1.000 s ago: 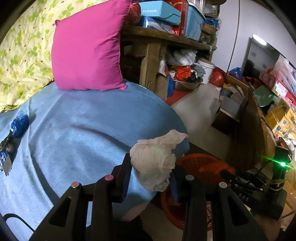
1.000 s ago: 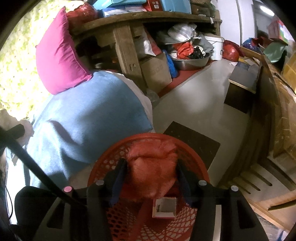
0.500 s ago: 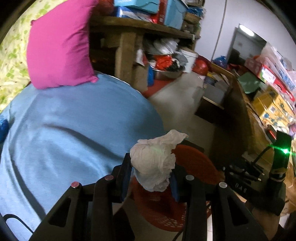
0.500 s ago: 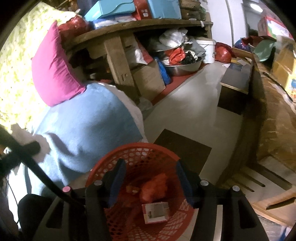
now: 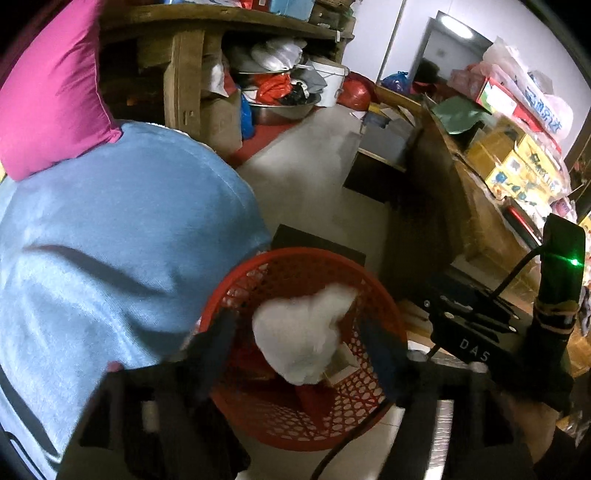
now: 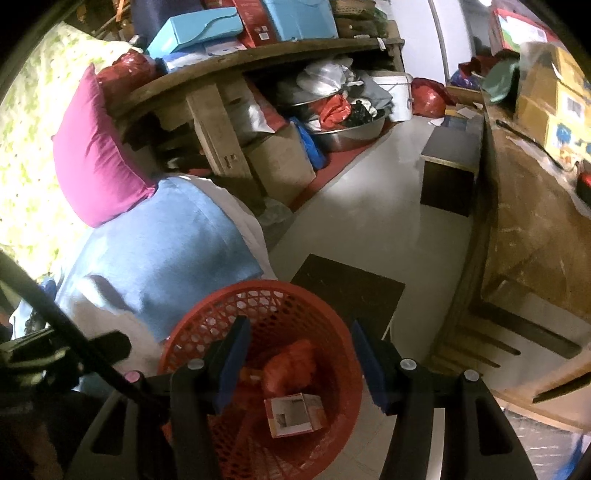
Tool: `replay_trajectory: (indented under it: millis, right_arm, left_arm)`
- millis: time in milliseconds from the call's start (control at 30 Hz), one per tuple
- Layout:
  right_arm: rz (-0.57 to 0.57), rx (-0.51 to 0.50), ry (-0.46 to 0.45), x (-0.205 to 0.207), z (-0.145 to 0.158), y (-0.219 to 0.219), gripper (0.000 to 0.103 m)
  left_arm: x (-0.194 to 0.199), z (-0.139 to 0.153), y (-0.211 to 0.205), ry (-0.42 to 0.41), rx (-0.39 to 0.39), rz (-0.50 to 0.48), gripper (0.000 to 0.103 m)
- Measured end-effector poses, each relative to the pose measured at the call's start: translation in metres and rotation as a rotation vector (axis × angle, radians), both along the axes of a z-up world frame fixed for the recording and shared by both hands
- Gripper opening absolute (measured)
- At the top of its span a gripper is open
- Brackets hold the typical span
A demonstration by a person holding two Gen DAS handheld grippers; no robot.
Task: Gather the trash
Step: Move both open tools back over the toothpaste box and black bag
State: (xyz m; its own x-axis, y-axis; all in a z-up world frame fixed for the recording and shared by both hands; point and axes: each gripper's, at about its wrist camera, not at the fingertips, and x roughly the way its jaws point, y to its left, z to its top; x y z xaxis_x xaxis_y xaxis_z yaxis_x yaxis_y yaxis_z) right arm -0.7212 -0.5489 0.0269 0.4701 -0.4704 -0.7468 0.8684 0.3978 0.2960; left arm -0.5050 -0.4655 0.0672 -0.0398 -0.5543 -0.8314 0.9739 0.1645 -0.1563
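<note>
Tissue (image 5: 301,338) between parted left tongs (image 5: 299,343)

Red basket, white tissue, blue and pink bedding

The mesh basket (image 6: 258,321) is red with a lattice of holes; inside lie a crumpled red-orange bag (image 6: 291,363) and a small white-and-orange box (image 6: 295,415). The tissue wad (image 5: 303,332) is white. The blanket (image 5: 110,229) is plain light blue, the pillow (image 6: 92,155) magenta, the sheet (image 6: 26,155) pale yellow with green floral print. Both claws are black with blue pads (image 6: 234,360). Shelf boxes (image 6: 195,29) are turquoise.
</note>
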Motion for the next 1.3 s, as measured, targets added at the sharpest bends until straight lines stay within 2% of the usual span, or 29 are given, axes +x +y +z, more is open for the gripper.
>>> replay_trajectory:
  millis: [200,400,600,800,900,1100,1300]
  right_arm:
    - [0.008,0.004,-0.006,0.005,-0.003,0.001,0.061]
    - [0.043,0.019,-0.011,0.025,-0.003,0.005,0.061]
    - [0.109,0.023,0.011,0.062,-0.001,0.017,0.061]
    - [0.189,0.017,0.045,0.103,0.006,0.035,0.063]
    - [0.226,0.002,0.062,0.124,0.013,0.046,0.070]
    - [0.308,-0.048,0.072,0.166,0.032,0.066,0.070]
    - [0.416,-0.113,0.059,0.216,0.060,0.089,0.070]
  left_arm:
    - [0.014,0.008,0.008,0.010,-0.022,0.025,0.073]
    - [0.057,0.024,0.036,0.029,-0.076,0.134,0.073]
    - [0.108,0.030,0.078,0.015,-0.104,0.278,0.073]
    - [0.164,0.023,0.134,0.015,-0.110,0.439,0.073]
    - [0.185,0.018,0.160,0.003,-0.109,0.509,0.073]
    - [0.234,0.012,0.218,-0.022,-0.110,0.663,0.073]
    - [0.285,0.002,0.273,-0.044,-0.097,0.874,0.073]
